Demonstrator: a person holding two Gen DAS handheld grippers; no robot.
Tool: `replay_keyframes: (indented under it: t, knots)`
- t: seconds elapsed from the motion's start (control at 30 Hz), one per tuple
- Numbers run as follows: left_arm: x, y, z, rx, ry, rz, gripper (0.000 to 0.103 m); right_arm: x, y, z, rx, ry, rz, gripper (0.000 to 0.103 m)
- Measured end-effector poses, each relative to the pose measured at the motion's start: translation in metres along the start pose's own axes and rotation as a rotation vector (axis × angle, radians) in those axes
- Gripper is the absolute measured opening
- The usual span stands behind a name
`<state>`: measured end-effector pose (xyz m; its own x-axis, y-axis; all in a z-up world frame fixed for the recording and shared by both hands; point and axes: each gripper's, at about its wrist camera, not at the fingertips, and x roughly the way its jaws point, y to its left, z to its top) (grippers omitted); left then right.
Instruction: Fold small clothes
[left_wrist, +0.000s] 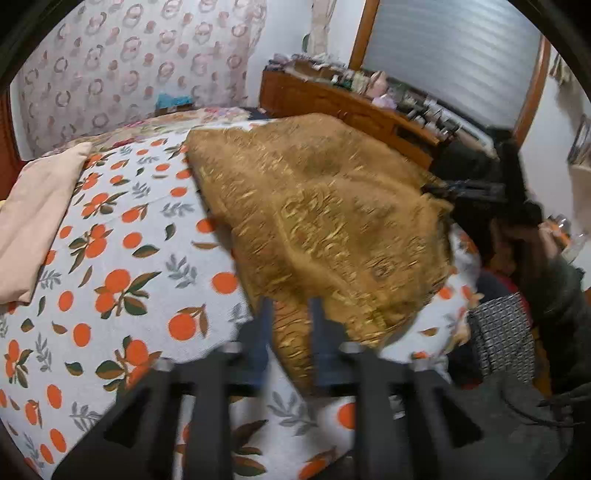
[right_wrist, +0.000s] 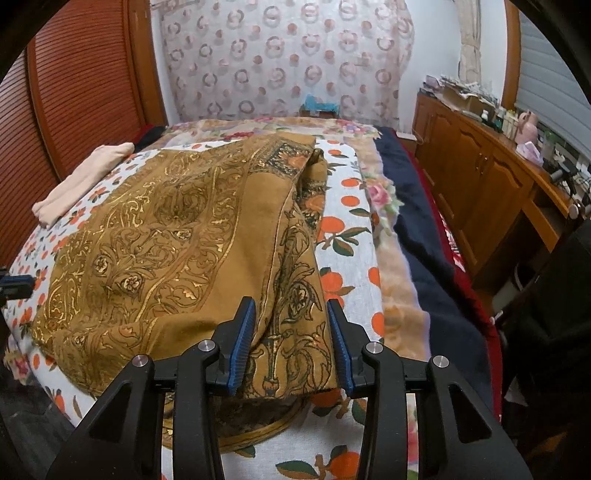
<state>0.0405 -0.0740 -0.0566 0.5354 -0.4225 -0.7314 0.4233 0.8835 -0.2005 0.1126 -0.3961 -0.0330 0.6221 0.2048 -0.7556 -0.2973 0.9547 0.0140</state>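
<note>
A mustard-brown garment with gold print (left_wrist: 317, 206) lies partly lifted over the orange-print bedsheet (left_wrist: 122, 258). My left gripper (left_wrist: 290, 310) is shut on a corner strip of it, the view blurred by motion. In the right wrist view the same garment (right_wrist: 166, 240) spreads across the sheet (right_wrist: 347, 229), folded along its right side. My right gripper (right_wrist: 291, 314) has its blue-padded jaws around the garment's near folded edge with a gap between the pads. The right gripper also shows in the left wrist view (left_wrist: 461, 190), at the garment's far corner.
A folded pale pink cloth (left_wrist: 33, 221) lies at the sheet's left edge, also in the right wrist view (right_wrist: 81, 177). A wooden cabinet (right_wrist: 480, 177) with clutter runs along the right. A dark blue blanket (right_wrist: 417, 240) borders the sheet. A patterned curtain (right_wrist: 284, 59) hangs behind.
</note>
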Motion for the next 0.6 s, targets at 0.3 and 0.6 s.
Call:
replay_keyframes:
  t: [0.3,0.6]
  knots:
    - [0.025,0.007,-0.011,-0.056,0.056,-0.024,0.048,-0.002,0.003,-0.001,0.006,-0.011,0.000,0.039]
    - [0.003,-0.003,-0.020,-0.039,0.021,-0.118,0.000,0.003,0.001,-0.003,0.006,0.006,-0.004,0.039]
